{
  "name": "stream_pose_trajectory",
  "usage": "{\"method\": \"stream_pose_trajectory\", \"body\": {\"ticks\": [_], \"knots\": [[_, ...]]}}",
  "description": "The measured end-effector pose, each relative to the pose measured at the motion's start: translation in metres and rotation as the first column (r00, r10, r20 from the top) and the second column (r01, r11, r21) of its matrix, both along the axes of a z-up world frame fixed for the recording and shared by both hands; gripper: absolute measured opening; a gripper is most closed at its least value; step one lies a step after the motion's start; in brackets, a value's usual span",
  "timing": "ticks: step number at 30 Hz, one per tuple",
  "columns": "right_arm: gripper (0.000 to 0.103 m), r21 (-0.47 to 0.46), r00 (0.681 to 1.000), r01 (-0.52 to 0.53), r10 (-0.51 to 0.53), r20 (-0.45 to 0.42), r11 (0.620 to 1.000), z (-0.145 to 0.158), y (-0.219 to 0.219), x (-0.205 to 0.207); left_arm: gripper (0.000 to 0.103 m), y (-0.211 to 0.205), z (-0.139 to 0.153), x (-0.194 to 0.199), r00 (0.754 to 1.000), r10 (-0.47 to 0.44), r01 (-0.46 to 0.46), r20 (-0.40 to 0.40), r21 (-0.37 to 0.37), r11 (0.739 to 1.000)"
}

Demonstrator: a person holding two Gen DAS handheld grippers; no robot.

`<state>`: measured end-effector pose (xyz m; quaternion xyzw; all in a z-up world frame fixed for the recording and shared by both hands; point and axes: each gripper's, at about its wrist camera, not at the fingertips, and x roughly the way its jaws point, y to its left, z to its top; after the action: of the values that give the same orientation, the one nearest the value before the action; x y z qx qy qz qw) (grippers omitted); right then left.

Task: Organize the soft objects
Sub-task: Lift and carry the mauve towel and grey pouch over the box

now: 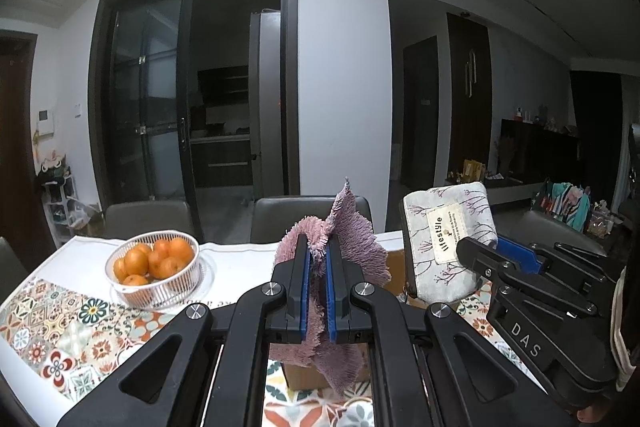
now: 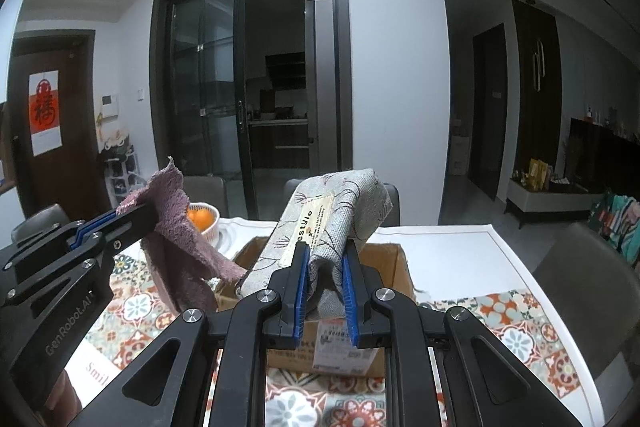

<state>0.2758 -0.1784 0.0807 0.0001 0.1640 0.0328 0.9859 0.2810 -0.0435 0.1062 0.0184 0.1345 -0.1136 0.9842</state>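
Note:
My left gripper [image 1: 318, 255] is shut on a fluffy mauve cloth [image 1: 348, 227], which hangs above an open cardboard box [image 1: 304, 375]. My right gripper [image 2: 325, 253] is shut on a grey floral fabric pouch [image 2: 336, 211] with a "lifestyle" label, held above the same box [image 2: 396, 267]. In the left wrist view the pouch [image 1: 444, 231] and the right gripper [image 1: 480, 251] are at the right. In the right wrist view the cloth [image 2: 176, 227] and the left gripper [image 2: 136, 215] are at the left.
A white wire basket of oranges [image 1: 154, 273] stands on the table's patterned cloth [image 1: 60, 339] to the left of the box. Grey chairs [image 1: 148, 217] stand along the far edge. Another chair [image 2: 592, 287] is at the right.

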Motion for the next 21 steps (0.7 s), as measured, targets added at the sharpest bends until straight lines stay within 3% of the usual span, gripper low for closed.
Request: {"method": "stream_pose_trajectory", "body": {"ticks": [14, 21], "knots": [[0.017, -0.005, 0.999, 0.028, -0.028, -0.036, 1.000, 0.002, -0.018, 0.047, 0.008, -0.015, -0.005, 0.069, 0.997, -0.050, 0.048, -0.057, -0.038, 0.998], [0.017, -0.015, 0.997, 0.042, -0.043, -0.070, 0.999, -0.006, -0.024, 0.074, 0.008, -0.026, -0.010, 0.101, 0.997, -0.048, 0.047, -0.068, -0.017, 0.999]]}}
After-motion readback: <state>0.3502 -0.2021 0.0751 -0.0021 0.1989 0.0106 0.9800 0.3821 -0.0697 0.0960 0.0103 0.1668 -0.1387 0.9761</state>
